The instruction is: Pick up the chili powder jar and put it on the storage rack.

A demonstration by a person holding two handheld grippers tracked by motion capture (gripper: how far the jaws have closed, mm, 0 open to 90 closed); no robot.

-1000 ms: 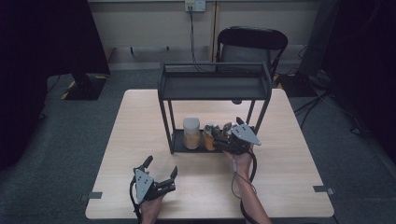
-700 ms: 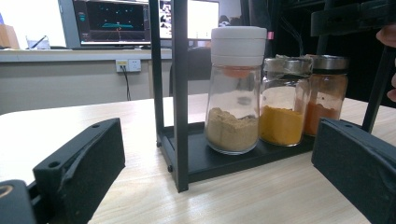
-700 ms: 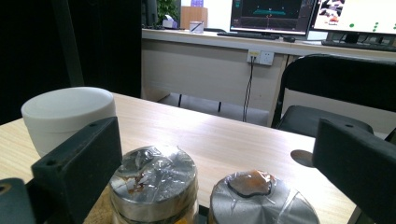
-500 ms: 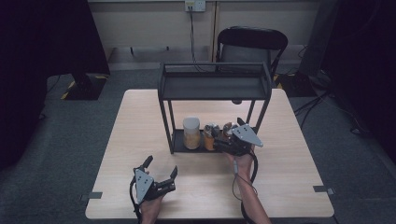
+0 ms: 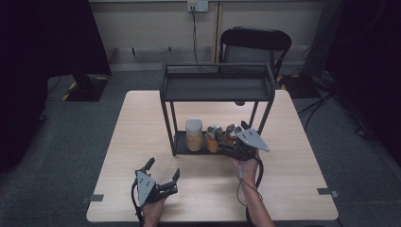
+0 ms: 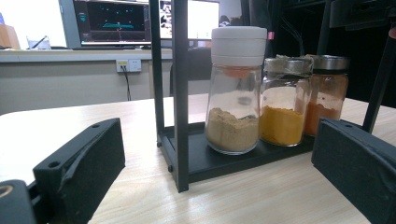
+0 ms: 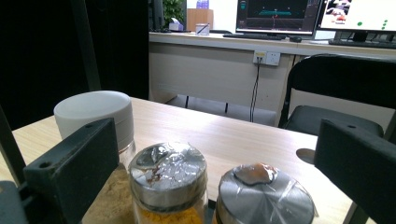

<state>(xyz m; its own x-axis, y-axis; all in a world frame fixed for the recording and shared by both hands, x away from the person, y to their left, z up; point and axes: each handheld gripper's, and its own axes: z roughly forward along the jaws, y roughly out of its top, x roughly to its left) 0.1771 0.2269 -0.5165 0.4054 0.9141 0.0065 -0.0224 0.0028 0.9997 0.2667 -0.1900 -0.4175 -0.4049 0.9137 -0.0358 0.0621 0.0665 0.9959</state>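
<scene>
Floor: grey carpet (image 5: 71,142).
Wall: beige panels, a socket (image 5: 197,5) with a hanging cable.
Chair: black folding chair (image 5: 255,45) behind the counter (image 5: 142,123).
Monitors: lit screens (image 7: 275,11) on a far desk.

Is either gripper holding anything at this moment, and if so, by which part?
Nothing is held. The right gripper is open above the spice jars, touching none; the left gripper is open over the table.

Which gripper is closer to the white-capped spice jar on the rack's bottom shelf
The right. The right gripper sits open at the shelf's front edge, over the two metal-lidded jars beside the white-capped jar. The left gripper rests open on the table, well short of the rack.
</scene>
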